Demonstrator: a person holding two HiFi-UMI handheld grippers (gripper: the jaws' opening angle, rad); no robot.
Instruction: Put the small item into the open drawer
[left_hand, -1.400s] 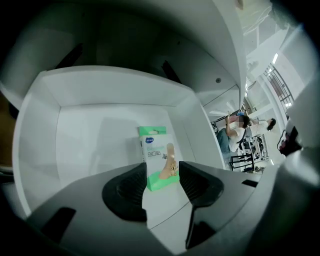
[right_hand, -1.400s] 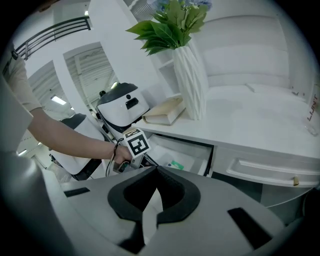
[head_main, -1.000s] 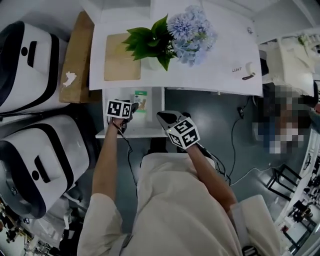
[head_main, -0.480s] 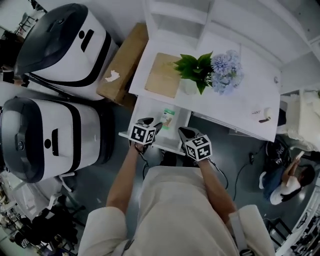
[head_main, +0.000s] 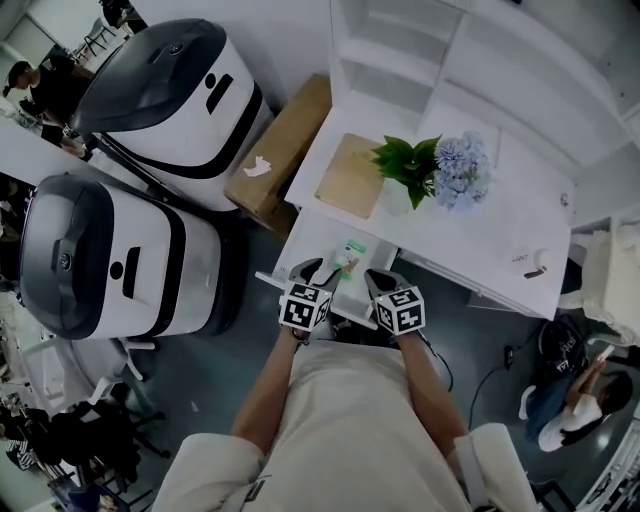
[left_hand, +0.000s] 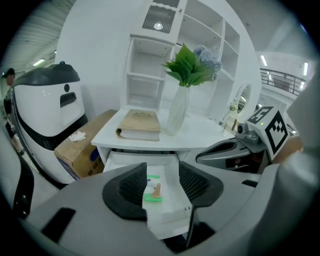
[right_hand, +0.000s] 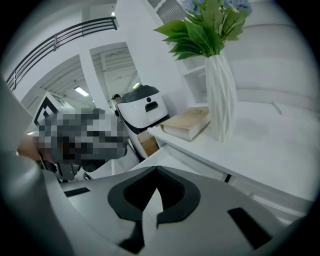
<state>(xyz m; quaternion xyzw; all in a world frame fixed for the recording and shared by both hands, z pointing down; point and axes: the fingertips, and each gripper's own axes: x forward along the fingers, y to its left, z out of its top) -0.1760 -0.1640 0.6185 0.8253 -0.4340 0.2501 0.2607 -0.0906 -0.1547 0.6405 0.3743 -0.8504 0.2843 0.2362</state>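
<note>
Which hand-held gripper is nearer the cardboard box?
Left. The left hand-held gripper hovers at the drawer side toward the box; the right hand-held gripper is at the other side, farther off.

Head view: from high overhead, facing steeply down on desk (head_main: 500, 225), drawer (head_main: 310, 240), left tongs (head_main: 318, 268) and right tongs (head_main: 370, 280). Left gripper view: low, close over the drawer, facing book (left_hand: 140, 124) and vase (left_hand: 178, 112) on the desk. Right gripper view: low beside the desk, angled upward, sharing the same book and vase.
</note>
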